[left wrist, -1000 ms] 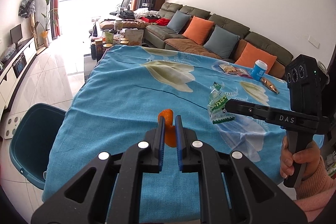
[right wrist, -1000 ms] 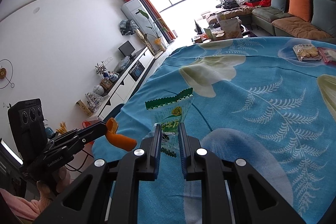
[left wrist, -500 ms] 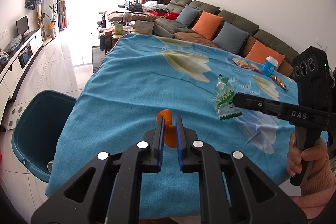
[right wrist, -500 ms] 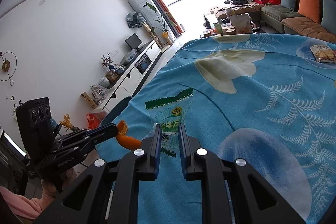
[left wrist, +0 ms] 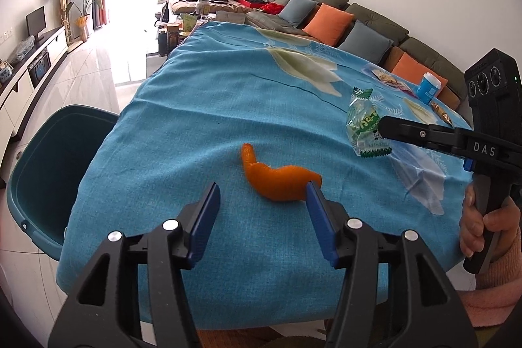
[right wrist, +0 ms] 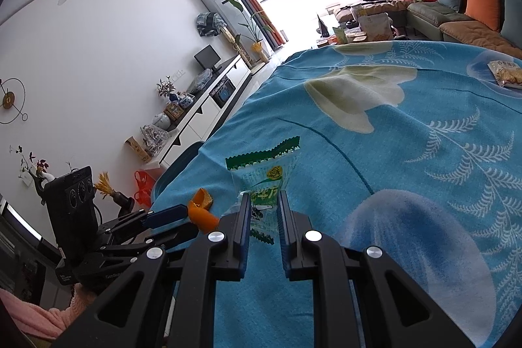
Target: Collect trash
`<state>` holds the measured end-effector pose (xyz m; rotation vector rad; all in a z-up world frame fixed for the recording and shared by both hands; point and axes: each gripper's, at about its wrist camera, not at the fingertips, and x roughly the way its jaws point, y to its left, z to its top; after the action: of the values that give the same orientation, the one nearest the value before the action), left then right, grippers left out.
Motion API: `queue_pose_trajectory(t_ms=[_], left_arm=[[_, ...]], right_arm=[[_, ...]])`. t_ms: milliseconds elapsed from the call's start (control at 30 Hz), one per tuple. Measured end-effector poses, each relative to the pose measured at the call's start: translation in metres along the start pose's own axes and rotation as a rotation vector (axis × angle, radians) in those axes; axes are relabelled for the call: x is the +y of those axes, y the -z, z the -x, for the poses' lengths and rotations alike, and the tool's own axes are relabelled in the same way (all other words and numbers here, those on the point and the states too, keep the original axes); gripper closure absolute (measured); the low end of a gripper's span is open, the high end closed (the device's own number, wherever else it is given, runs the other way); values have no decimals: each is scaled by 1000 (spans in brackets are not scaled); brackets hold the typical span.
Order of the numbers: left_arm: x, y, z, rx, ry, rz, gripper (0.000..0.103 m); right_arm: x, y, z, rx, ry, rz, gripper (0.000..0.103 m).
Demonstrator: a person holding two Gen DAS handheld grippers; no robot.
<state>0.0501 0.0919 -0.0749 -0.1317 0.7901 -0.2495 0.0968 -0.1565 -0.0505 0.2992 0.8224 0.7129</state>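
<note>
left gripper (left wrist: 262,196) w/ jaws just opened, now standing wide; orange peel (left wrist: 277,181) between the tips but not pinched, touching the right-hand pad (left wrist: 318,211) only. in the right wrist view seen hanging off that pad tip, so prob. stuck there, not dropped clean. looks to be at or just above the blue tablecloth (left wrist: 212,106) near the front edge, w/ the teal bin (left wrist: 42,172) below and off to the left of the table. can't tell if actually resting on the cloth.

right gripper (right wrist: 263,209) closed narrow on the green snack wrapper (right wrist: 266,172), pinching its lower part; rest sticking up above the tips, over the cloth.

handling, as a guess: peel very light, soft, bendy, a bit tacky on the inner side, hence the clinging. no fragility to speak of. best regripped across the thick middle of the curl, not the thin tail. wrapper near weightless, crinkly, slick film; tends to slide and flutter, so grip near a sealed crimp edge, firm squeeze ok.

orientation: peel curved like a comma, long axis roughly left-right across the left wrist view, thin tail curling up and away at the left end, fat end at the right pad. wrapper long axis roughly upright in the right wrist view, serrated top seam uppermost, slightly tilted to the right.
</note>
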Motion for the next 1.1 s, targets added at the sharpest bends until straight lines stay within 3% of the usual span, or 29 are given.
queue_pose_trajectory(t_ms=[167, 233, 567, 1100], left_arm=[[1, -5, -9, -1, 33, 7, 50], [2, -6, -12, 2, 61, 13, 63], [-2, -7, -8, -9, 37, 31, 77], [7, -9, 36, -89, -32, 32, 78]], right_arm=[[0, 0, -2, 5, 0, -5, 88], [0, 0, -3, 7, 1, -4, 88], [8, 1, -8, 14, -13, 15, 88], [37, -9, -25, 32, -74, 88, 88]])
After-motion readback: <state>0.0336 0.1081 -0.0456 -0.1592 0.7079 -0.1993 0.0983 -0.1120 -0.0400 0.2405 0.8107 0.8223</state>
